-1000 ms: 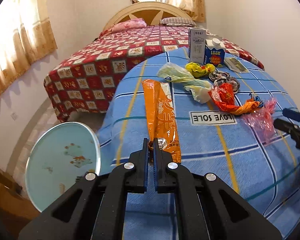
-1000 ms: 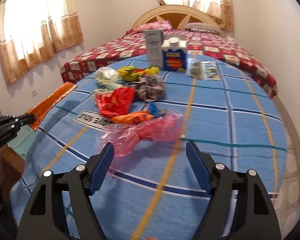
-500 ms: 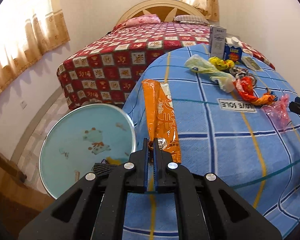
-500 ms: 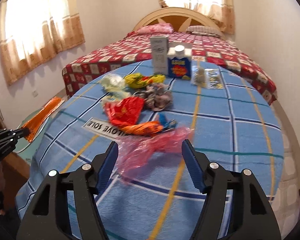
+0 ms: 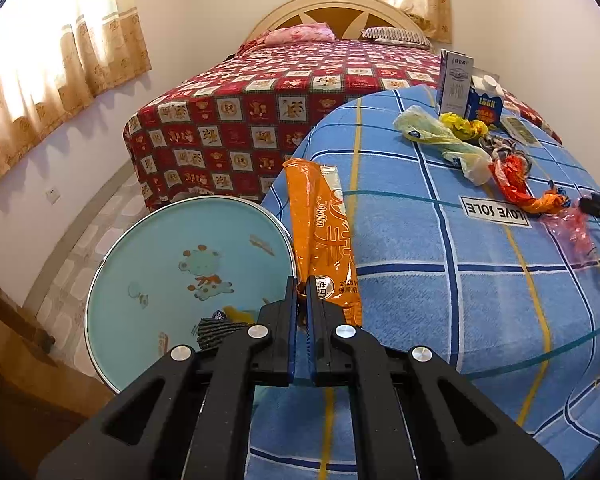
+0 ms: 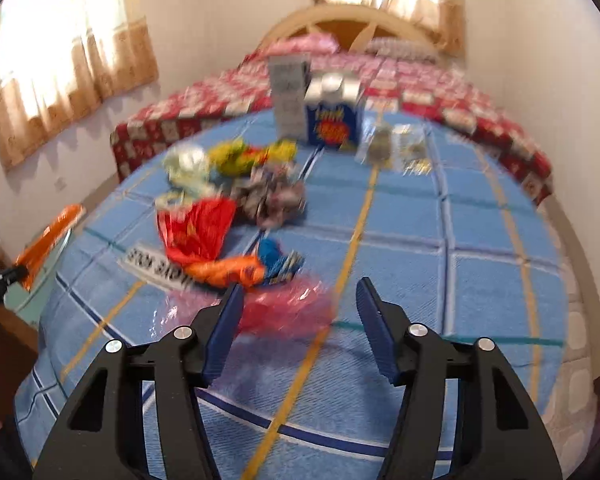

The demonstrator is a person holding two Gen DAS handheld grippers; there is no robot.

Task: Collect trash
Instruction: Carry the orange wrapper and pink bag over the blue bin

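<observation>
Orange wrapper (image 5: 324, 236) pinched in my left tongs (image 5: 301, 292), frame centre; right tongs (image 6: 300, 312) closing, pads around the pink bag (image 6: 288, 308).

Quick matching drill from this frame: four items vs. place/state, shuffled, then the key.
Items
1. long orange snack wrapper
2. crumpled pink plastic bag
3. blue-and-white milk carton
4. round light-blue bin with a cartoon print

Place/state
A. on the floor beside the blue checked table
B. upright at the far end of the table
C. pinched at one end by the shut left gripper
D. on the table between the closing fingers of the right gripper, not pressed yet

Pairs: 1-C, 2-D, 3-B, 4-A
</observation>
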